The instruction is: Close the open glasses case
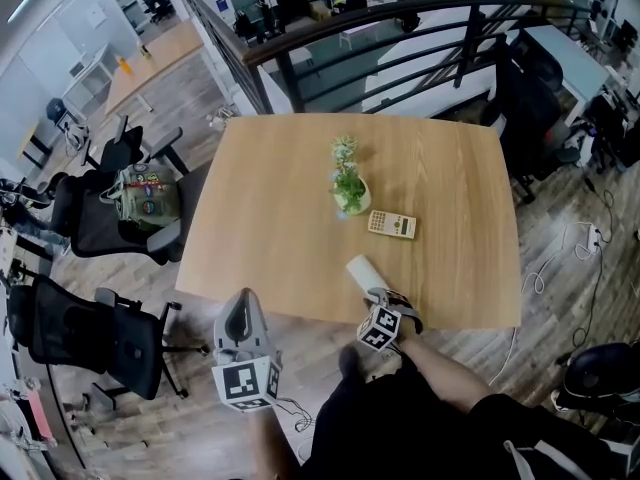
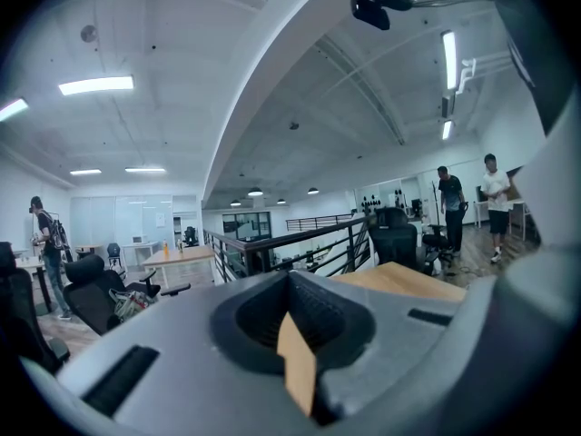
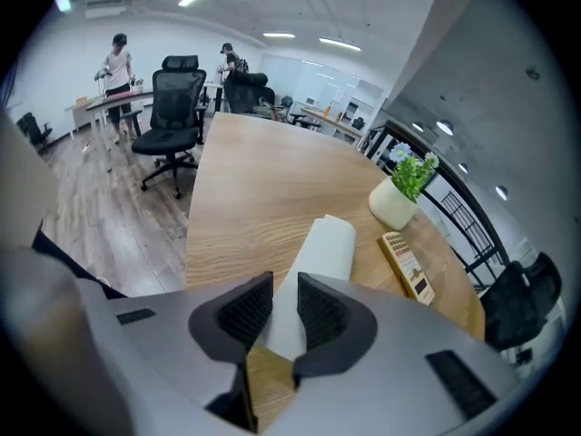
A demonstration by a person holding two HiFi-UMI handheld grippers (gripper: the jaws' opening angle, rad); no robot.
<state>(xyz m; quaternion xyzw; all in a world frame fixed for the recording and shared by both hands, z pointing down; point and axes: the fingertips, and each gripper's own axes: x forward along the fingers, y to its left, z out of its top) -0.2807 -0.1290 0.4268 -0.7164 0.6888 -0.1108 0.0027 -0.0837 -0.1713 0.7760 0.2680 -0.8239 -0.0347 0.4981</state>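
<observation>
Only the right gripper view shows right gripper fingers parted over the glasses case; left gripper fingers closed.

Bright, even light from ceiling strip lights leaves soft shadows on the wooden table. All 3 views bow at the edges; both gripper views darken at the corners.

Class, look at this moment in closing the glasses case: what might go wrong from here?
The glasses case lies near the front edge of the table; a push from the right gripper might slide it off. The left gripper hangs off the table, so nothing steadies the case, and it may skid instead of closing.
</observation>
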